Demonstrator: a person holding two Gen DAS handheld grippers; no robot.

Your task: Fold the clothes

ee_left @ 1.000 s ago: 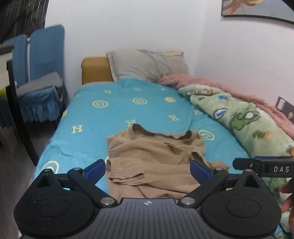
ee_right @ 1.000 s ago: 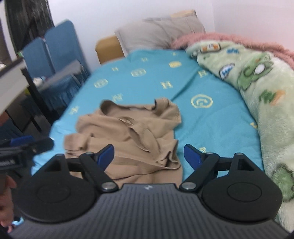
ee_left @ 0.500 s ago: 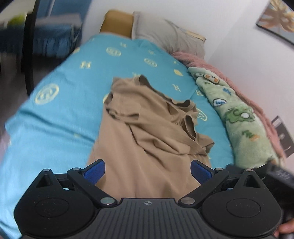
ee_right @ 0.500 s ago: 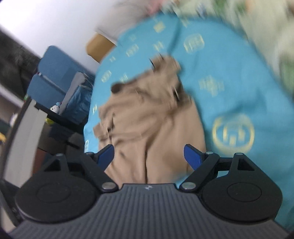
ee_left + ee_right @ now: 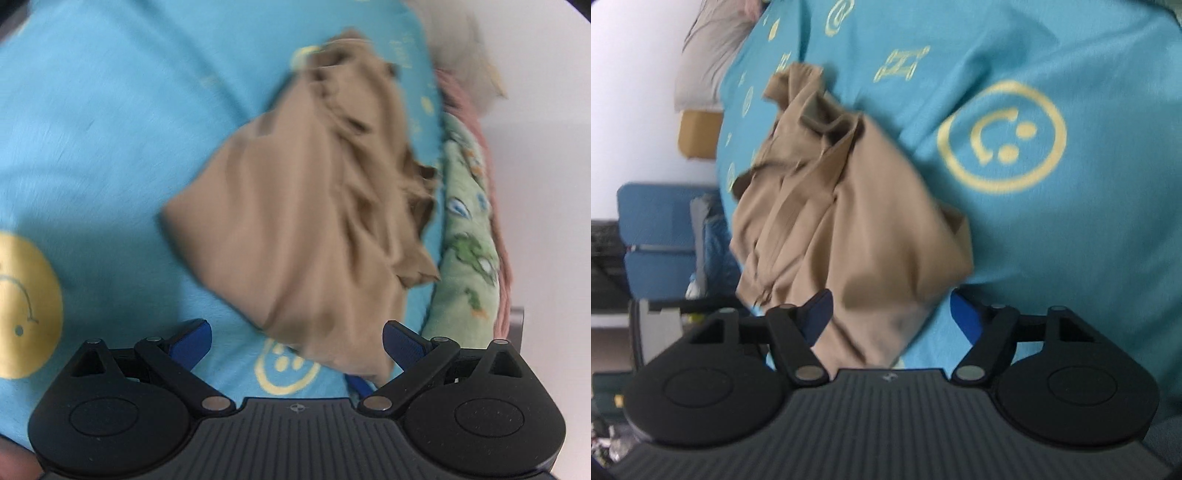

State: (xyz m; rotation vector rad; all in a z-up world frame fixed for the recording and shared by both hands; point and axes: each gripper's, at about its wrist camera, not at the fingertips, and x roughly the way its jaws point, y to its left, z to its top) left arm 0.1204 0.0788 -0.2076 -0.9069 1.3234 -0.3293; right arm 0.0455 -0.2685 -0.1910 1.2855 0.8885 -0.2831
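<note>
A crumpled tan shirt lies on the turquoise bedsheet; it also shows in the right wrist view. My left gripper is open, low over the sheet, with the shirt's near hem between its blue pads. My right gripper is open, with the shirt's near corner between its fingers. Neither pad pair is closed on the cloth. Both views are blurred by motion.
A green cartoon blanket and a pink fuzzy blanket lie along the wall side of the bed. A grey pillow sits at the headboard. Blue chairs stand beside the bed.
Both grippers have tilted down and moved in close to the shirt's near edge. The view went from the whole bed to the shirt and sheet only. Both stay open.
</note>
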